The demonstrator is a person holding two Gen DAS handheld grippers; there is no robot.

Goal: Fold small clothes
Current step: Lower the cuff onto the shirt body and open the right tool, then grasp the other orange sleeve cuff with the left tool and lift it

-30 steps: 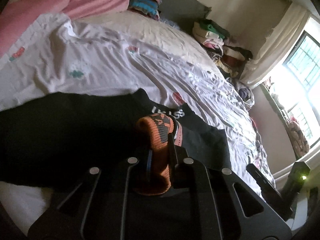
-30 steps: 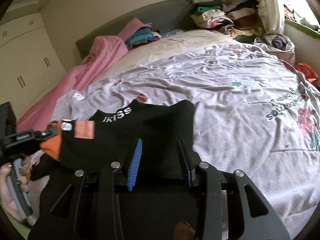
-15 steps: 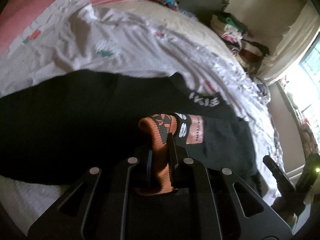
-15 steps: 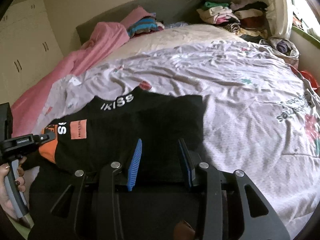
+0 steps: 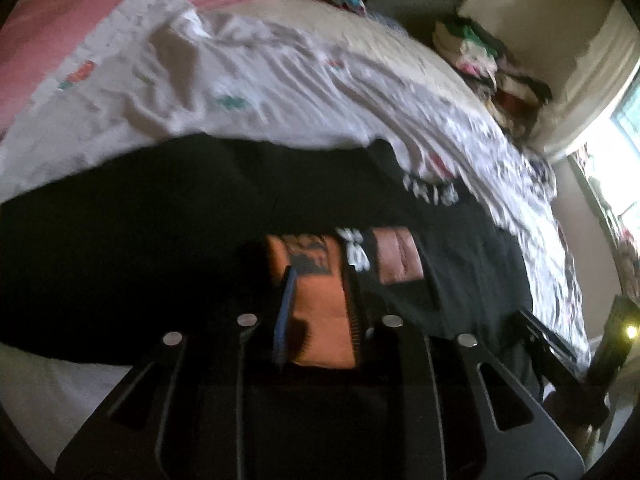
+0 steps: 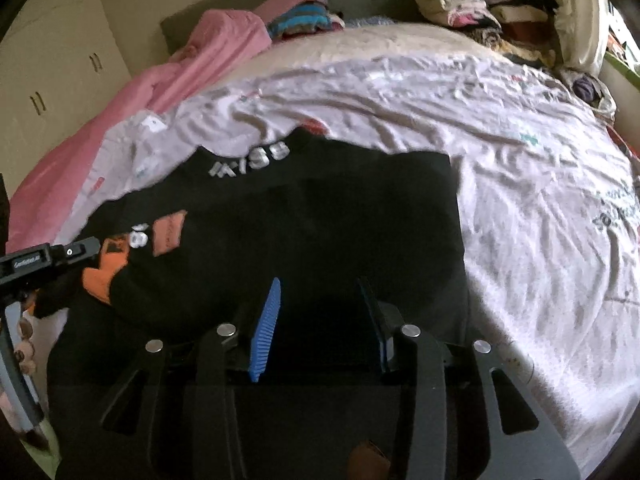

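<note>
A black garment (image 6: 320,232) with white lettering at the collar lies spread on the bed; it also fills the middle of the left wrist view (image 5: 160,220). Its sleeve ends in an orange cuff (image 5: 320,312) with a brown patch (image 5: 398,256) beside it. My left gripper (image 5: 320,276) has its jaws parted, with the orange cuff lying loose between them. It shows at the left edge of the right wrist view (image 6: 52,258) by the cuff (image 6: 106,272). My right gripper (image 6: 320,284) is open, low over the garment's near hem.
The bed has a pale floral sheet (image 6: 520,160). A pink blanket (image 6: 160,80) lies along the far left. Stacks of folded clothes (image 6: 472,4) sit at the head of the bed. White cupboards (image 6: 52,52) stand to the left, a window (image 5: 628,136) to the right.
My left gripper has carried the sleeve in over the body of the garment, lowered it, and opened its jaws off the orange cuff. My right gripper has stayed open over the hem.
</note>
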